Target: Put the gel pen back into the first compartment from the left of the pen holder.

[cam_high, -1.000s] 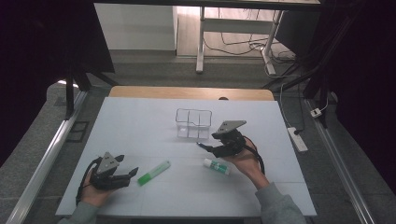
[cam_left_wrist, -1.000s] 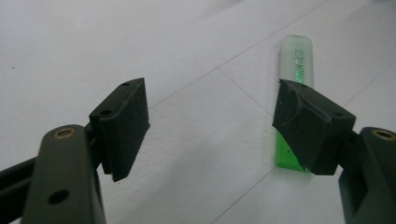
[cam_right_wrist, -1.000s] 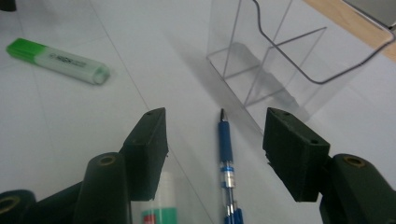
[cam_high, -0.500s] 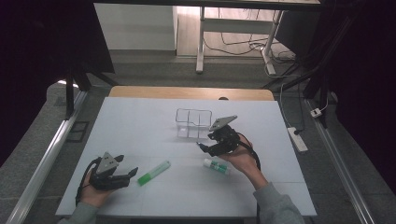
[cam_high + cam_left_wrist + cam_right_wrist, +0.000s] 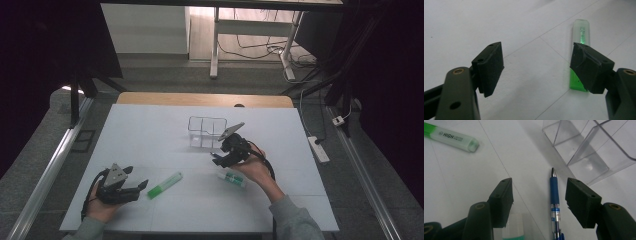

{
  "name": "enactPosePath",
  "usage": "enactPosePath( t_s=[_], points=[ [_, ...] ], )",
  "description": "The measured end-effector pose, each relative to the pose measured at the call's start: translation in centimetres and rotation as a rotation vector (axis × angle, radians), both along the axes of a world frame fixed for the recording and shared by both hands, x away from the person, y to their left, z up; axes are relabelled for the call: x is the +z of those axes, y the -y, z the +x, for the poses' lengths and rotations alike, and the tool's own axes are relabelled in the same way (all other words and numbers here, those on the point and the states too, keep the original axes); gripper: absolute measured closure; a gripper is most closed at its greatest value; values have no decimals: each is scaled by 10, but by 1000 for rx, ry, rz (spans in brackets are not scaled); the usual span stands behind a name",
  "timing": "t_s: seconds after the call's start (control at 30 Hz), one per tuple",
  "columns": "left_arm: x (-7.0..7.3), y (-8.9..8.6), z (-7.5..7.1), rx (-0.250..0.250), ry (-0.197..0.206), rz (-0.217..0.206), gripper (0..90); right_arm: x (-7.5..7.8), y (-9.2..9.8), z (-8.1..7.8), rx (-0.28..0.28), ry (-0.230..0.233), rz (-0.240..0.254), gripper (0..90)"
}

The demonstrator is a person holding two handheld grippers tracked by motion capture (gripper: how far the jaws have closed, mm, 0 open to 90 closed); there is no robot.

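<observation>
The blue pen (image 5: 554, 195) lies flat on the white table (image 5: 150, 135), a slim barrel with a dark blue grip sleeve, a silver tip and a clear section with a blue band further back. It sits between the jaws of the right gripper (image 5: 539, 202), nearer the right-hand pad, its tip pointing away from the claw toward the clear plastic organizer (image 5: 589, 147) just ahead; the jaws stand wide and neither pad presses on it. The right gripper view also shows a white tube with a teal band (image 5: 514, 227) under the left-hand jaw and a green highlighter (image 5: 451, 136) well off to the left. In the high view the pen (image 5: 216, 156) is a small dark sliver at the right gripper (image 5: 223, 159). The left gripper (image 5: 536, 72) rests open and empty, the highlighter (image 5: 580, 50) just beyond its right-hand jaw.
</observation>
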State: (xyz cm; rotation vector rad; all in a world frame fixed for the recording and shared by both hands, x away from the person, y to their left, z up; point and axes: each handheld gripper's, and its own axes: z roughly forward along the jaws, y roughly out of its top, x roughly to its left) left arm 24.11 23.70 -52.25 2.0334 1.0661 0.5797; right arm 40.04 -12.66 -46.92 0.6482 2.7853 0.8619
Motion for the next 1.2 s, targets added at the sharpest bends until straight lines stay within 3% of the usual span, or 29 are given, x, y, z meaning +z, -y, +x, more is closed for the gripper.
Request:
enactPosePath(
  t_s=[0.3,0.47,0.57,0.77,0.9,1.03,1.1,1.2],
  points=[
    [-1,1,0,-2,-5,3,266,-6,-3,6,1,-16,-22,407],
    [-1,1,0,-2,-6,5,266,-15,-6,15,-39,-48,-58,436],
    [-1,2,1,-3,-8,6,266,-26,-12,22,-48,-69,-106,484],
    [-2,3,2,-5,-12,10,266,-34,-17,30,-46,-84,-146,562],
    [-3,3,3,-6,-14,11,265,-35,-19,32,-21,-74,-187,631],
    [-2,4,3,-8,-14,15,265,-34,-21,33,-14,-82,-193,725],
    [-2,5,3,-8,-12,15,266,-34,-20,34,9,-65,-203,794],
    [-1,5,3,-7,-8,16,266,-34,-18,35,18,-71,-192,801]
  ],
)
